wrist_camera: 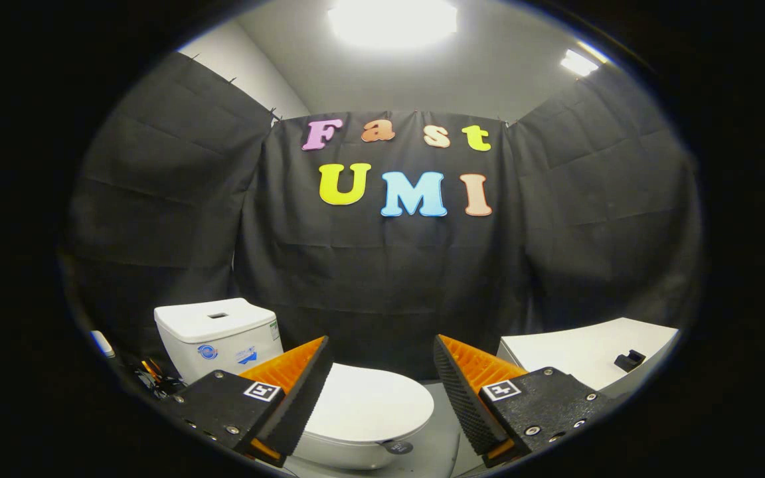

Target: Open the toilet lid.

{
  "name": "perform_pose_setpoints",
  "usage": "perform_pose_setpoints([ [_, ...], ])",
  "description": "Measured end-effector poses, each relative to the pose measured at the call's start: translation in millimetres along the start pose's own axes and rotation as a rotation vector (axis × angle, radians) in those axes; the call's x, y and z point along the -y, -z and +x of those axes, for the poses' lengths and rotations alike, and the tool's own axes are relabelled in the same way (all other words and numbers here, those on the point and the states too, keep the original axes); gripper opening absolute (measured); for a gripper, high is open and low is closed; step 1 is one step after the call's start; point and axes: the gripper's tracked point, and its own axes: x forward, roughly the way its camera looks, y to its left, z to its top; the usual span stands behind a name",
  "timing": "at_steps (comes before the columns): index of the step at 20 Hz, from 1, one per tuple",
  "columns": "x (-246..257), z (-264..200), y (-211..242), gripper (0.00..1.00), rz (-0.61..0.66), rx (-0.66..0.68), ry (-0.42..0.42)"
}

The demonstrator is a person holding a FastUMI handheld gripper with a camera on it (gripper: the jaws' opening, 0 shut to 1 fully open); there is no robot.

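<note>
A white toilet stands low ahead of me, its lid [366,405] lying flat and closed over the bowl. Its white tank [220,335] rises behind the lid, beyond my left finger. My gripper [381,392] hangs above the lid's front part, open wide, with nothing between the fingers. The left finger [293,392] covers the lid's near left side. The right finger [469,392] stands off the lid's right rim, over the floor. A small dark round tag [398,447] sits at the front edge of the bowl.
A white table or counter [588,355] stands to the right of the toilet, with a small black object [629,360] on it. Cables and small items [153,378] lie left of the tank. Black cloth walls close in the booth on three sides.
</note>
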Motion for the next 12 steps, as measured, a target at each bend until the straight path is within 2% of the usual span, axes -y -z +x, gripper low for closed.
perform_pose_setpoints([
  [7,1.2,-0.2,2.0,0.94,0.018,0.002,0.004],
  [12,1.6,2.3,10.2,0.94,0.105,-0.012,0.022],
])
